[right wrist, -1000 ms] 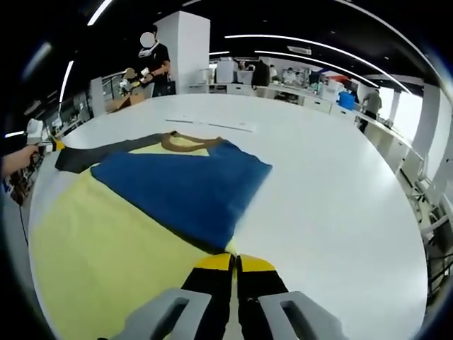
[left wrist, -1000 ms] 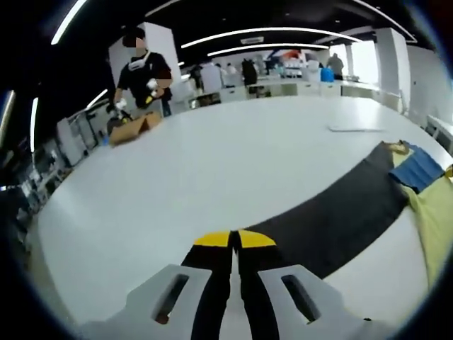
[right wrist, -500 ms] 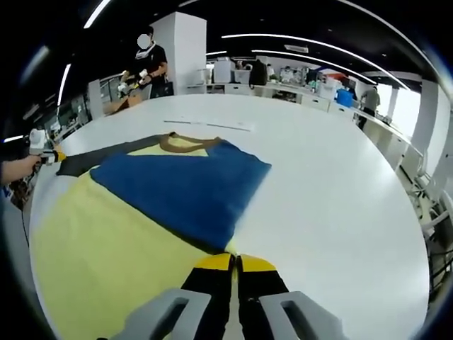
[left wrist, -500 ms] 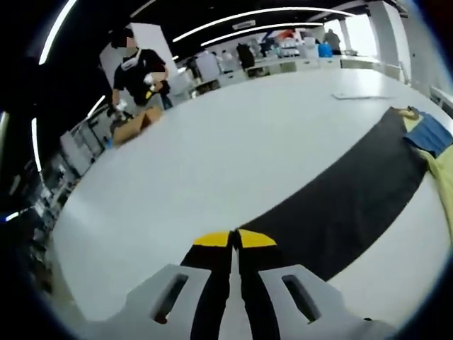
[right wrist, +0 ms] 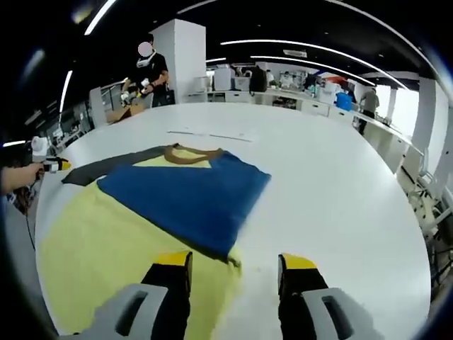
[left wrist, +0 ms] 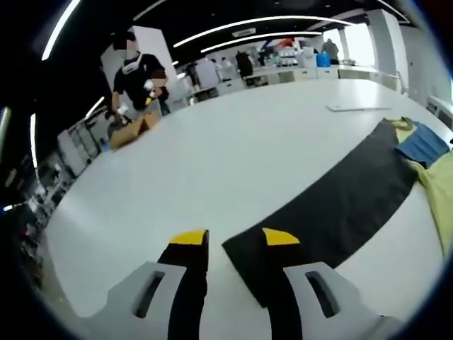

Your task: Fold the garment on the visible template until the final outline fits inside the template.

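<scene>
The garment lies spread flat on the white table [left wrist: 212, 163]. In the right gripper view its yellow body [right wrist: 99, 241] has a blue part [right wrist: 184, 195] folded over it, with a brown collar [right wrist: 190, 150] at the far end. A black sleeve [left wrist: 333, 202] runs out to the side. My left gripper [left wrist: 235, 239] is open, and the sleeve's end lies loose between its jaws. My right gripper [right wrist: 236, 262] is open at the near edge of the yellow and blue cloth. The left gripper [right wrist: 56, 165] also shows far off at the black sleeve [right wrist: 106, 164], held by a hand.
A person [left wrist: 138, 71] stands at the table's far edge by a cardboard box [left wrist: 131, 127]. A thin flat sheet [right wrist: 212, 134] lies on the table beyond the collar. Desks and more people stand farther back. The white table [right wrist: 340, 205] stretches bare to the right of the garment.
Both grippers have opened. The left one has let go of the black sleeve end, the right one of the garment's near edge. The cloth now rests on the table.
</scene>
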Demonstrator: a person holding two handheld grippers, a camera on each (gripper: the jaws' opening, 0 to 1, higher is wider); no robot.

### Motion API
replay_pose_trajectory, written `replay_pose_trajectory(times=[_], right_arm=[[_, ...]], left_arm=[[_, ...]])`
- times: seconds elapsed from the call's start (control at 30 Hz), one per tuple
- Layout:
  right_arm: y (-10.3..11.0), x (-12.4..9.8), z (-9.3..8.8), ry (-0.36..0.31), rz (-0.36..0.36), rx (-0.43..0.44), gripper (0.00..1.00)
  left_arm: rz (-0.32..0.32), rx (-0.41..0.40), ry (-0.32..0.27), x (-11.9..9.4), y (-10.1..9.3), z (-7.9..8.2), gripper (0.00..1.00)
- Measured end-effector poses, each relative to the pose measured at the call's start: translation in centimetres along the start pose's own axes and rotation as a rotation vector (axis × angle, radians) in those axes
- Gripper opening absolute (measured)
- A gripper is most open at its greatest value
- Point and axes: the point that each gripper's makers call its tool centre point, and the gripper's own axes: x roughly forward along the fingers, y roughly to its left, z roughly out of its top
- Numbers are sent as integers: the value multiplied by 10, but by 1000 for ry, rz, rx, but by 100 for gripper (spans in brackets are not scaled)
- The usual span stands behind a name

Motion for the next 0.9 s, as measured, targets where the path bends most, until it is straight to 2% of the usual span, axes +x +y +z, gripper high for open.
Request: replay_pose_trajectory(times=[0.1, 0.2, 0.33, 0.6, 0.7, 0.9], right_arm=[[12, -6, 9, -35, 37, -23, 59], [24, -12, 16, -63, 79, -38, 70], [39, -20, 24, -77, 132, -51, 80], [70, -41, 37, -103, 236, -76, 98], [82, -50, 43, -115, 269, -88, 99], [91, -61, 48, -127, 293, -105, 99]], left_arm=[[-6, -25, -9, -4, 1, 0, 33], [-17, -35, -23, -6, 0, 1, 38], [-38, -60, -22, -5, -3, 0, 46], [-65, -108, 8, 0, -7, -7, 50], [-71, -105, 30, 2, -10, -12, 50], [-75, -117, 64, 2, -11, -22, 46]])
